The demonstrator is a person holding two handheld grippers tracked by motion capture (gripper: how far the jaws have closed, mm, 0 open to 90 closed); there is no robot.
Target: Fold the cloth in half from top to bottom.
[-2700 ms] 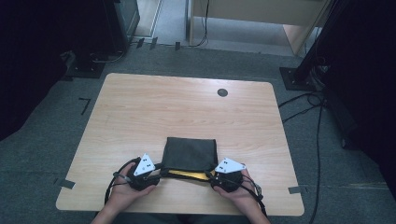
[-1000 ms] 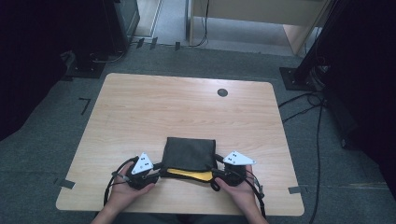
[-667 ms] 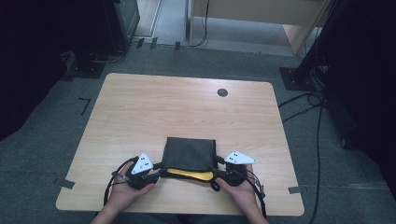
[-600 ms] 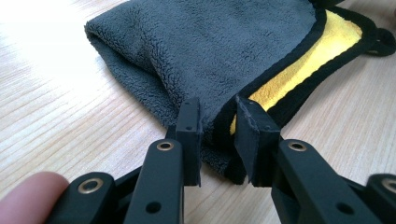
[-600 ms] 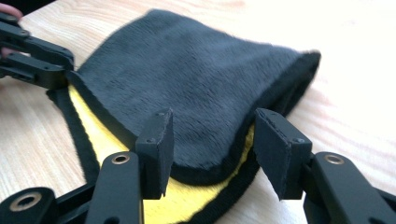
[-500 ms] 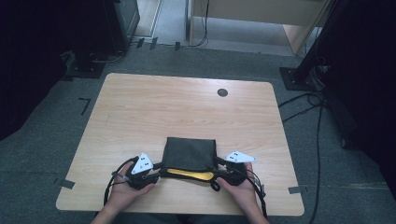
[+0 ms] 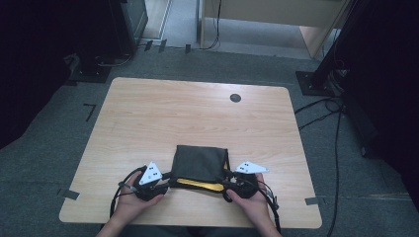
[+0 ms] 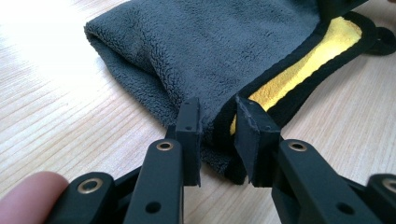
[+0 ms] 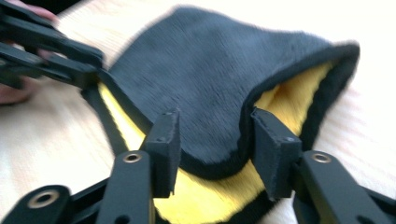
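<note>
A folded microfibre towel (image 7: 200, 163), dark grey outside with a yellow inner face and black edging, lies flat on the wooden tabletop (image 7: 197, 118) near the person's edge, its fold turned away from the person and its open edges toward them. The yellow layer shows along the near edge, under the grey top layer. The left tongs (image 8: 217, 128) sit at the towel's near left corner; in the left gripper view the two black jaws stand on either side of the black-edged corner, the grey layer and the hem between them, and the pads look pressed on it. The right tongs (image 9: 215, 149) sit at the near right corner; in the right gripper view the top grey layer's corner, raised off the yellow layer, lies between the jaws, which have just been closing, with a gap still visible between the cloth and the pads. In the high view both hands, left (image 7: 129, 202) and right (image 7: 254, 205), rest at the tabletop's near edge.
</note>
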